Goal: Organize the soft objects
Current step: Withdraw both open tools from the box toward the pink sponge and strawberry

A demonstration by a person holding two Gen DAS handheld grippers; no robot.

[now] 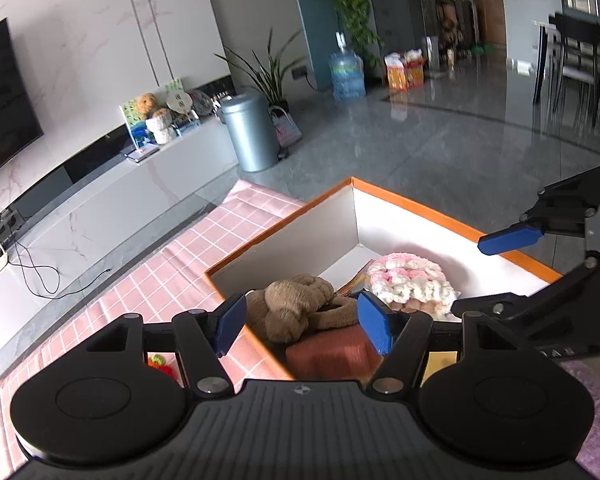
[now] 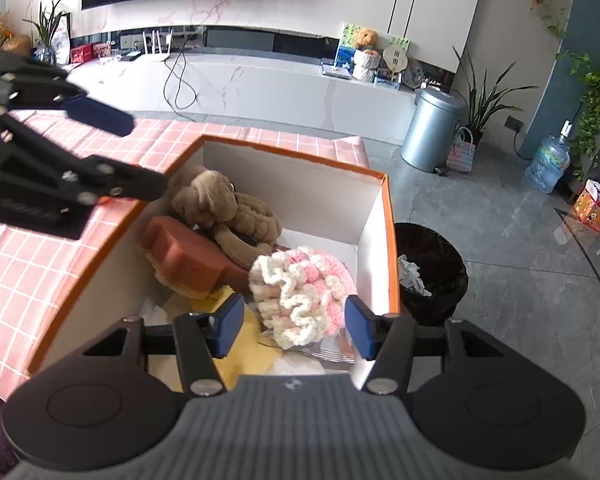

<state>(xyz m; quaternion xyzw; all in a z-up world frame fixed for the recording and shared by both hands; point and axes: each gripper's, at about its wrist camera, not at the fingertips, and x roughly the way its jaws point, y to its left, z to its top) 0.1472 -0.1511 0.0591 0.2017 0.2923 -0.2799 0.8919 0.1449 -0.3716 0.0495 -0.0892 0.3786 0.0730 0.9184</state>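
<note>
An orange-rimmed white box (image 1: 420, 206) (image 2: 388, 216) sits on the pink checked tablecloth (image 1: 180, 264). Inside lie a brown plush toy (image 1: 296, 304) (image 2: 224, 208), a rust-coloured soft block (image 1: 332, 354) (image 2: 184, 256), a pink-and-white crocheted piece (image 1: 408, 280) (image 2: 300, 292) and yellow cloth (image 2: 236, 356). My left gripper (image 1: 302, 326) is open above the plush and the block, holding nothing. My right gripper (image 2: 294, 330) is open over the crocheted piece, holding nothing. Each gripper shows at the edge of the other's view: the right (image 1: 548, 240), the left (image 2: 80, 136).
A black waste basket (image 2: 432, 272) stands on the floor beside the box. A grey bin (image 1: 250, 132) (image 2: 432, 128), a TV bench (image 2: 260, 84), a water bottle (image 1: 346, 70) and plants stand further off. A small colourful object (image 1: 160, 360) lies on the tablecloth under my left gripper.
</note>
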